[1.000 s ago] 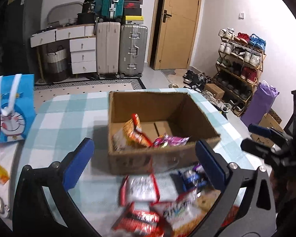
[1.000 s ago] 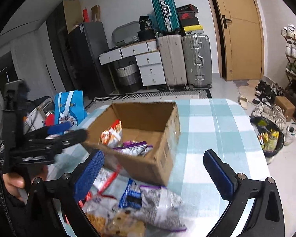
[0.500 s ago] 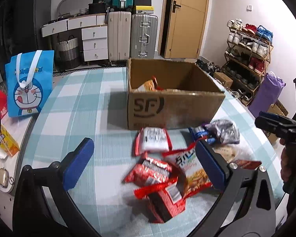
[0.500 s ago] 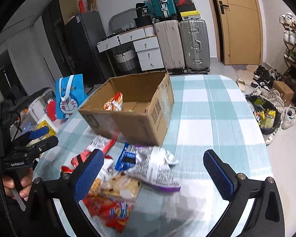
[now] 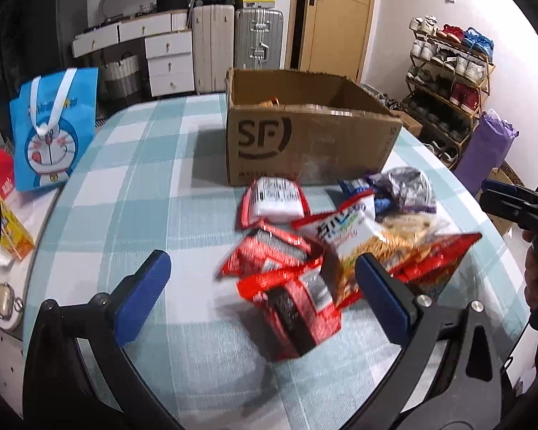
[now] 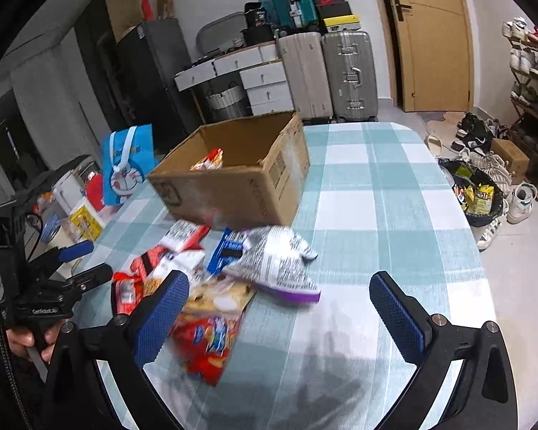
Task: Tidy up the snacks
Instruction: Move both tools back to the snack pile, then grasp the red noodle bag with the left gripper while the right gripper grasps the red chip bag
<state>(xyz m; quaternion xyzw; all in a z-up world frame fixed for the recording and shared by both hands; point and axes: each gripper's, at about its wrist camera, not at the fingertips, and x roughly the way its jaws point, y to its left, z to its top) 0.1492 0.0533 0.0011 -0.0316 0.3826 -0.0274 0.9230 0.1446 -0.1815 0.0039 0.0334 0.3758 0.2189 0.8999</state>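
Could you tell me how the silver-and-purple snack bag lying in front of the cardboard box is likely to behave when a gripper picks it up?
The silver-and-purple snack bag looks crinkled and puffy, so it is probably light and should crumple between the jaws. Its foil-like skin looks glossy and could slip. It lies partly over a blue packet, which may shift when the bag is lifted.

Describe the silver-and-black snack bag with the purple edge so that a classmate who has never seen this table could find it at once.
Start at the cardboard box on the checked tablecloth. Snack packets lie heaped before it. The silver-and-black bag lies at the heap's right-hand edge in the right wrist view: crinkled, covered in black print, purple-edged, unlike its mostly red neighbours.
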